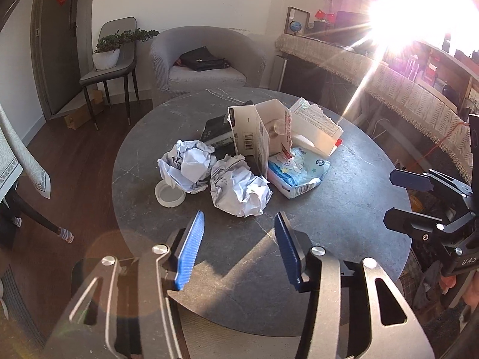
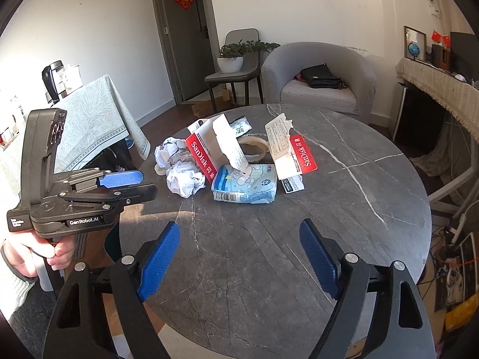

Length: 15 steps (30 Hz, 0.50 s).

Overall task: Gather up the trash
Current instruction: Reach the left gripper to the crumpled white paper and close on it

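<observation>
We are viewing the trash grouped mid-desk: two crumpled paper balls [image 1: 239, 191], a torn SanDisk box [image 2: 206, 152], a blue tissue pack [image 2: 244, 185] and a white lid [image 1: 169, 194]. We are holding the left gripper [image 1: 239, 254] just short of the nearer ball, fingers [image 1: 190, 251] released and grasping nothing. We are holding the right gripper [image 2: 239, 257] over bare desk [image 2: 344, 209], fingers released.

"SanDisk" is showing on the torn red box [image 2: 201, 159] and flap [image 2: 303, 155]; "GenRobot.AI" on the left gripper [image 2: 128, 184], at nine o'clock.
</observation>
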{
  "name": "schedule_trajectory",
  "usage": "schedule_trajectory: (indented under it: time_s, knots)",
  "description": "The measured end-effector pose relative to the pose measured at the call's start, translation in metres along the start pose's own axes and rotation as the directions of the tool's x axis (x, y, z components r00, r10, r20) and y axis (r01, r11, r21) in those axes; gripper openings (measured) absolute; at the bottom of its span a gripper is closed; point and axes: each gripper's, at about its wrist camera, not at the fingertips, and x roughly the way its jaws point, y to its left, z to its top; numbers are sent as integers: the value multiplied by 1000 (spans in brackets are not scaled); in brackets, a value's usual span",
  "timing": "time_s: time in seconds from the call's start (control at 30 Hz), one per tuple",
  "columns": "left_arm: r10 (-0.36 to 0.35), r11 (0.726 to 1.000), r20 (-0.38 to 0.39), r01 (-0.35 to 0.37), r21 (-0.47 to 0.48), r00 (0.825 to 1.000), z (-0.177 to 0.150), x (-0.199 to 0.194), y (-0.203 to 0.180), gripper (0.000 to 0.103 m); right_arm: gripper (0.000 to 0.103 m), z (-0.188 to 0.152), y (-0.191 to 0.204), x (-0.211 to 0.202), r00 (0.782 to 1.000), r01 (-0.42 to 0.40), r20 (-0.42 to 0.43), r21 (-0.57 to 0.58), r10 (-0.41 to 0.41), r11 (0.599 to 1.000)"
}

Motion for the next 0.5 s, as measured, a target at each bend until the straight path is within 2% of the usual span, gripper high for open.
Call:
schedule_trajectory:
  time_s: [0.3, 0.5]
  knots:
    - [1, 997, -36, -3, -75, 999, 10, 28, 3, 52, 82, -11, -16, -15, 1000, -18, -2, 23, 19, 1000]
    - [17, 995, -31, -20, -98, 999, 19, 41, 9, 54, 82, -13, -22, -20, 999, -36, 1, 32, 36, 999]
